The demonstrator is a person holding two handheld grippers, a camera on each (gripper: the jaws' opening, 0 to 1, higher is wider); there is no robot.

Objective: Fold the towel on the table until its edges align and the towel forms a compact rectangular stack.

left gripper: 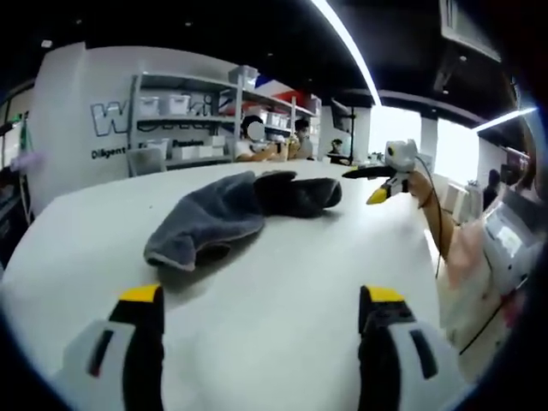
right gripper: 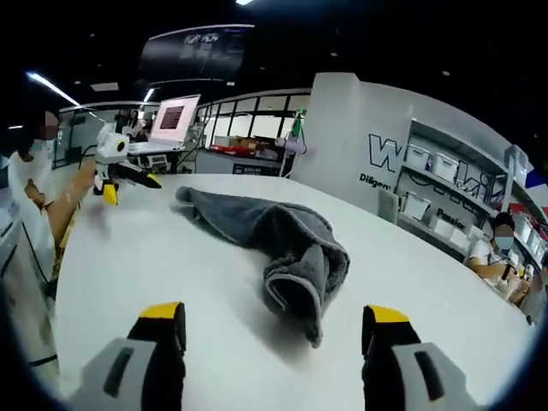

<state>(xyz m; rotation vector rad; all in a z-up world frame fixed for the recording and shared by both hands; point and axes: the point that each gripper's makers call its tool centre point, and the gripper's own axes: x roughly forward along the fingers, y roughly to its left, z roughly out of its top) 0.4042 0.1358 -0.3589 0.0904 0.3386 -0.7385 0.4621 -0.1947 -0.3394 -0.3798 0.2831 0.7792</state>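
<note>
Towel (left gripper: 231, 214) lay crumpled (unfolded) mid-frame on desk (left gripper: 282, 291); left gripper (left gripper: 261, 304) and right gripper (right gripper: 278, 321) at frame bottom, jaws wide, empty.

The crumpled towel (left gripper: 235, 214) hides its own edges in its folds, so how many layers lie there cannot be told. Lettering on the far wall (left gripper: 111, 120) is partly covered by shelving (left gripper: 188, 120), and the smaller print stays too blurred to read.

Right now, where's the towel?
Crumpled on the white table, untouched: left gripper view, the towel lies ahead of the open jaws, centre-left; right gripper view, centre.
</note>
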